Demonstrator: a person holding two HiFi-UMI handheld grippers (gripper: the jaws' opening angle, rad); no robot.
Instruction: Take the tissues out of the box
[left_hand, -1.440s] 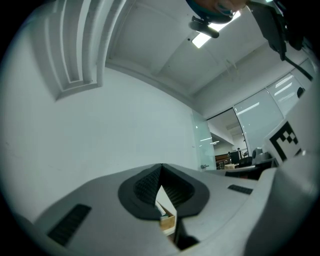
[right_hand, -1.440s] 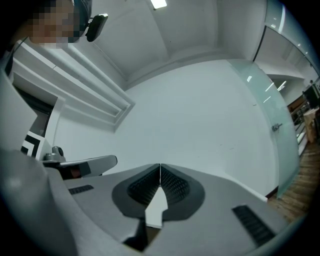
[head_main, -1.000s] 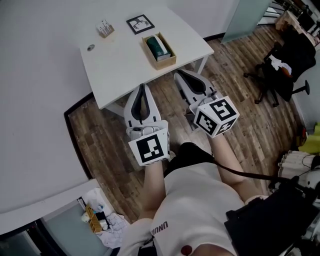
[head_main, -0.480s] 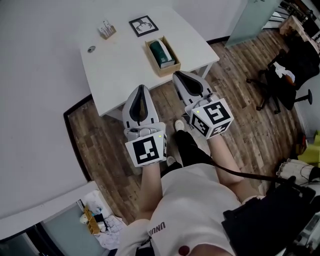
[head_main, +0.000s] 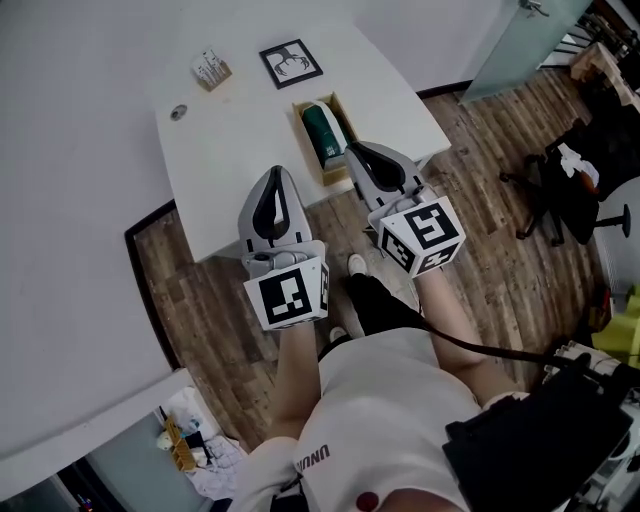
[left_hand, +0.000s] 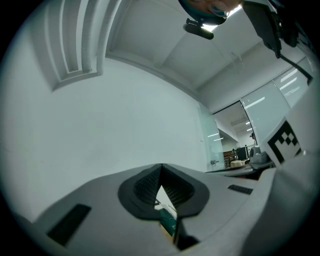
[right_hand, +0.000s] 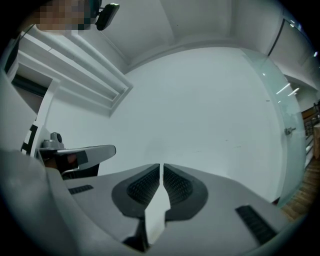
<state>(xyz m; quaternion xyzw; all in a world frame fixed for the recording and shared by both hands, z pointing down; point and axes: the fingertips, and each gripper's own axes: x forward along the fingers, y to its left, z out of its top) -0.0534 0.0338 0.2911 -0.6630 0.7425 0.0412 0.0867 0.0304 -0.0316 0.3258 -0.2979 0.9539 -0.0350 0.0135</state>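
Observation:
An open wooden box (head_main: 345, 120) stands near the front right of the white table (head_main: 230, 150), with a dark green tissue pack (head_main: 322, 135) lying in it. My left gripper (head_main: 272, 172) hangs over the table's front edge, left of the box, its jaws together and empty. My right gripper (head_main: 352, 149) points at the box's near right corner, also shut with nothing held. In the left gripper view the left gripper (left_hand: 161, 166) is closed at the tips, and a bit of the green pack (left_hand: 167, 221) shows through the gap below. The right gripper view shows the right gripper (right_hand: 161, 165) with only a thin slit between its jaws.
A black-and-white marker card (head_main: 291, 62), a small wooden holder (head_main: 211, 70) and a small round object (head_main: 178, 113) lie further back on the table. A wall bounds the left. An office chair (head_main: 560, 165) stands on the wood floor at the right.
Both grippers have moved forward from over the floor to the table's front edge, closer to the box. Their jaws stayed together.

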